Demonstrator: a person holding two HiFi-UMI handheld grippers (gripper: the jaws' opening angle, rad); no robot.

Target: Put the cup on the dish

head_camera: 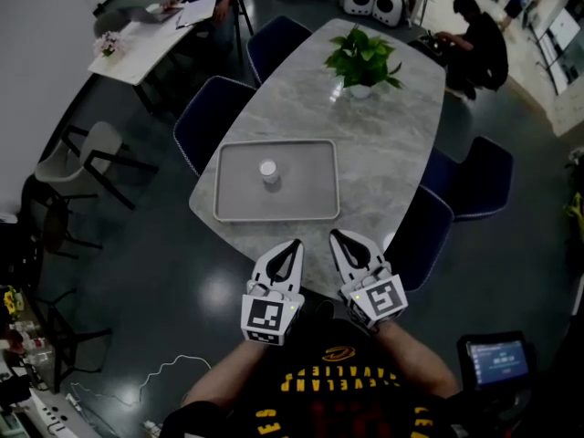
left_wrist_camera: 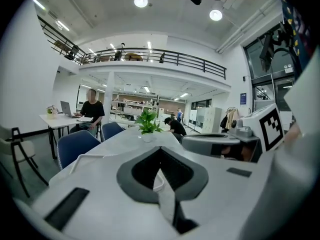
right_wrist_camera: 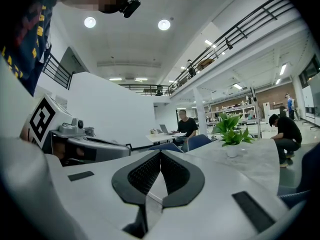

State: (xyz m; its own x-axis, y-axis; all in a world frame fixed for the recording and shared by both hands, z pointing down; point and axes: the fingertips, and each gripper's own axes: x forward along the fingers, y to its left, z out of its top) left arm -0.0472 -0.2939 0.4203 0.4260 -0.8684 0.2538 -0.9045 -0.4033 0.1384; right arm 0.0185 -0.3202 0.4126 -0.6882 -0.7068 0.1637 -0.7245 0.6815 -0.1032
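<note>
A small white cup [head_camera: 268, 171] stands upright near the middle of a grey rectangular tray-like dish [head_camera: 233, 199] on the marble table [head_camera: 383, 144]. Both grippers hover side by side at the table's near edge, short of the dish. My left gripper [head_camera: 294, 245] is shut with nothing in it, and my right gripper [head_camera: 336, 236] is shut and empty too. In the left gripper view the jaws [left_wrist_camera: 160, 150] meet tip to tip, with the dish rim [left_wrist_camera: 86, 156] just beyond. The right gripper view shows its jaws [right_wrist_camera: 161, 153] pressed together.
A potted green plant [head_camera: 362, 62] stands at the table's far end. Blue chairs [head_camera: 208, 117] ring the table, two of them at the right [head_camera: 474, 185]. One person sits at a white side table [head_camera: 146, 35]; another crouches at the far right [head_camera: 479, 44].
</note>
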